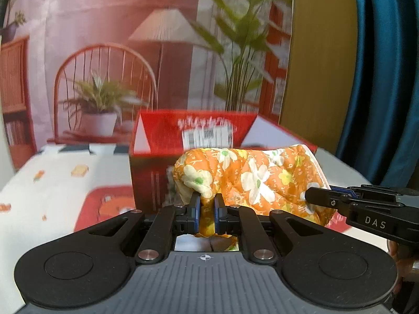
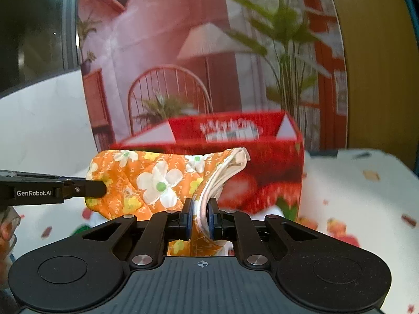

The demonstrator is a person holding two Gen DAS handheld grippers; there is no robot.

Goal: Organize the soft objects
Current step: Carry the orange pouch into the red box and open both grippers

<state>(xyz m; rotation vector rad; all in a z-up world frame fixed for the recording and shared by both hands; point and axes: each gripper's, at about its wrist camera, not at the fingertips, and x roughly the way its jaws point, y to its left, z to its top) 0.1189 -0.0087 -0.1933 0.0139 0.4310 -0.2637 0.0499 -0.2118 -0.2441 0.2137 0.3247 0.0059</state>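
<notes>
Orange floral cloth point(image 1: 251, 180) pinched taut between left gripper point(image 1: 207, 206) and right gripper point(image 2: 201, 213), both angled slightly downward.

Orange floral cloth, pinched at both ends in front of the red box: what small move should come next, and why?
Probably carry the orange floral cloth forward over the open red box. The left gripper and right gripper each clamp an end, and the cloth hangs just short of the box's near wall.

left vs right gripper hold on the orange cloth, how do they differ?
The left gripper pinches a bunched orange fold at one end of the floral cloth; the right gripper pinches the other end, at the white-trimmed edge. Left's bite is all print; right's includes white layers. Both are shut on the cloth, holding it in front of the red box.
</notes>
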